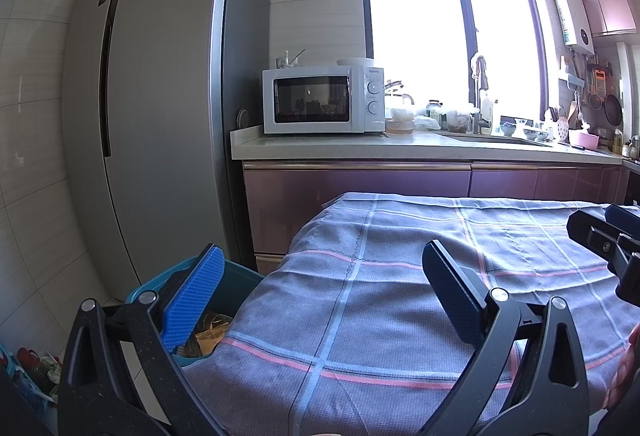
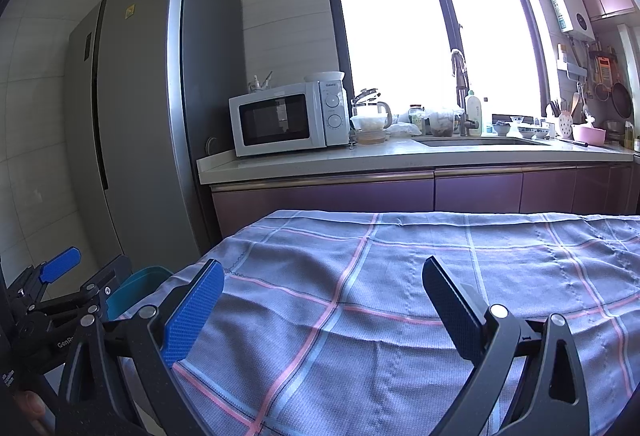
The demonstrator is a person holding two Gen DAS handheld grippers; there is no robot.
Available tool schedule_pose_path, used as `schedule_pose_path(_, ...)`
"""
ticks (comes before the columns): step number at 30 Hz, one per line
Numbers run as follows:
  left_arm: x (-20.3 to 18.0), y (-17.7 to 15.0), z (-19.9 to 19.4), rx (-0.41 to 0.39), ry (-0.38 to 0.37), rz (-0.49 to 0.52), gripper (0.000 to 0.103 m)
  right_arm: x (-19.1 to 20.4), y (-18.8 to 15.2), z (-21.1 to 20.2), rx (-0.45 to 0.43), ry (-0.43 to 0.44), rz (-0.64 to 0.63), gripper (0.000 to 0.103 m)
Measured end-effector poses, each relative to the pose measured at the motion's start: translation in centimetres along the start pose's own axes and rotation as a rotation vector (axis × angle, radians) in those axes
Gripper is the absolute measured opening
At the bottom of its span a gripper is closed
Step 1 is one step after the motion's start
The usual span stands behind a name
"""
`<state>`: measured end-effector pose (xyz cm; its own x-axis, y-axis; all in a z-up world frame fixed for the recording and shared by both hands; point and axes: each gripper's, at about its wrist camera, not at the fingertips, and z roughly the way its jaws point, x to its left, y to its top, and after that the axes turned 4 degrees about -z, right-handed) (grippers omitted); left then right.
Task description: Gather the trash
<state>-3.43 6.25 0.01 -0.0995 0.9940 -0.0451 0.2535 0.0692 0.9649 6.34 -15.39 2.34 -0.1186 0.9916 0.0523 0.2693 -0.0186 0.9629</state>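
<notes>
Being held wide apart and empty, both fingers, left gripper (image 1: 320, 296) and right gripper (image 2: 324, 308), are hovering over the checked cloth (image 2: 400, 276). Beyond the left fingers, the teal bin (image 1: 236, 284) with trash is sitting beside the table; any remaining litter should be sought before closing.

We face a bright overexposed window (image 2: 432, 36), tall grey fridge (image 1: 160, 116) on pale tiled wall, white microwave (image 2: 288, 120) on our light countertop (image 2: 400, 156), mauve cabinets (image 2: 476, 192), checked tablecloth (image 2: 400, 296) on table.
</notes>
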Motion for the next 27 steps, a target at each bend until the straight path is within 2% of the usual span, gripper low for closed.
schedule_pose_path(21, -0.3, 0.0, 0.7, 0.024, -0.016, 0.008, 0.098, -0.1, -0.1, -0.1, 0.006, -0.01, 0.013, 0.096)
schedule_pose_path(27, -1.1, 0.0, 2.0, 0.084, -0.047, 0.024, 0.098, -1.0, -0.5, 0.1, 0.023, -0.031, 0.022, 0.096)
